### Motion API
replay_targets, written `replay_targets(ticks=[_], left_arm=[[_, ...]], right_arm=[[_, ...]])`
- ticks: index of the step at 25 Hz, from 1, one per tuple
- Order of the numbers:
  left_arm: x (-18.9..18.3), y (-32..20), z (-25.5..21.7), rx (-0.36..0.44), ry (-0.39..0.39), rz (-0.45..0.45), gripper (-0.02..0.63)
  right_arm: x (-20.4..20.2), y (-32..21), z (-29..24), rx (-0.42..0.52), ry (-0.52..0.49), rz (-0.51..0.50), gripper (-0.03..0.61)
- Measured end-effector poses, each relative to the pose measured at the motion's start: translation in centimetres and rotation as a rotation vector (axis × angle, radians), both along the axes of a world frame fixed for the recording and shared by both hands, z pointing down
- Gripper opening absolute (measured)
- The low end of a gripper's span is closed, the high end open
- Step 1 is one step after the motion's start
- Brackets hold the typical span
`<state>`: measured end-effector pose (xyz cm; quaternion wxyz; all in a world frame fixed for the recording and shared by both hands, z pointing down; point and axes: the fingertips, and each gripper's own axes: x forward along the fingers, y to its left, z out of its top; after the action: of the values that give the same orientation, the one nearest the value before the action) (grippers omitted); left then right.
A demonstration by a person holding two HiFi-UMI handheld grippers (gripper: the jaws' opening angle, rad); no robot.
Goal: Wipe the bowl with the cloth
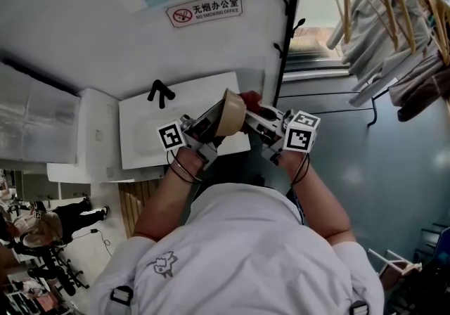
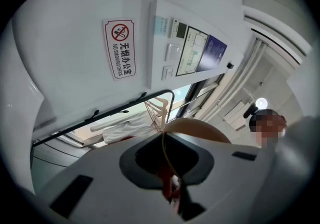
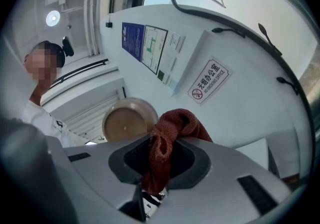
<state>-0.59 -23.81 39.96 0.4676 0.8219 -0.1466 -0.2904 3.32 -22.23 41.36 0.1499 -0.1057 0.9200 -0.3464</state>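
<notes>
In the head view I hold a tan bowl (image 1: pixel 230 114) on edge between the two grippers, in front of my chest. My left gripper (image 1: pixel 209 122) is shut on the bowl's rim; in the left gripper view the thin rim (image 2: pixel 163 150) runs between the jaws and the bowl's body (image 2: pixel 200 130) swells beyond them. The right gripper (image 1: pixel 259 118) is shut on a red cloth (image 1: pixel 252 100). In the right gripper view the cloth (image 3: pixel 170 130) bunches out of the right gripper (image 3: pixel 156 170), close to the right of the bowl (image 3: pixel 129 122), whose inside faces the camera. Whether cloth and bowl touch I cannot tell.
Behind the grippers stands a white basin (image 1: pixel 140 138) with a black tap (image 1: pixel 161 92) against the wall, under a no-smoking sign (image 1: pixel 207 10). Clothes on hangers (image 1: pixel 397 25) hang at the right, beside a black rail (image 1: pixel 287 46). A person (image 1: pixel 67 215) stands at the lower left.
</notes>
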Motion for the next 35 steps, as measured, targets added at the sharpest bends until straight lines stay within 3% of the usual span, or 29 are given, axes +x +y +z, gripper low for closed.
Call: replay_targets(ticks=[3,8,12,19,26,32,35], left_arm=[[-1.3,-1.6,0.9,-0.022,-0.067,-0.082,0.028],[-4.1,-3.0,4.7,-0.046,-0.38,-0.204,0.031],[-5.9,-3.3,7.8,-0.043,-0.611,-0.26,0.029],[-6.1,-2.2,11.7,0.013,-0.876,-0.228,0.025],[-7.2,-2.1,16.0,-0.023,-0.952,-0.224,0.026],[-8.3,-3.0,19.9,-0.077,-0.989,-0.228,0.026],[-8.2,-2.9,21.6,-0.074,-1.017,-0.222,0.026]], right_arm=[[-2.0,2.4,1.3,0.0,0.025,-0.067,0.078],[-2.4,5.3,2.3,-0.026,0.004,-0.122,0.078],[-0.3,4.2,1.9,-0.027,0.009,-0.022,0.08],[4.5,-0.5,5.2,-0.102,0.116,0.218,0.08],[6.5,-1.8,9.7,-0.155,0.239,0.33,0.08],[5.6,-1.6,14.0,-0.191,0.335,0.294,0.08],[5.3,-0.8,16.4,-0.179,0.444,0.266,0.08]])
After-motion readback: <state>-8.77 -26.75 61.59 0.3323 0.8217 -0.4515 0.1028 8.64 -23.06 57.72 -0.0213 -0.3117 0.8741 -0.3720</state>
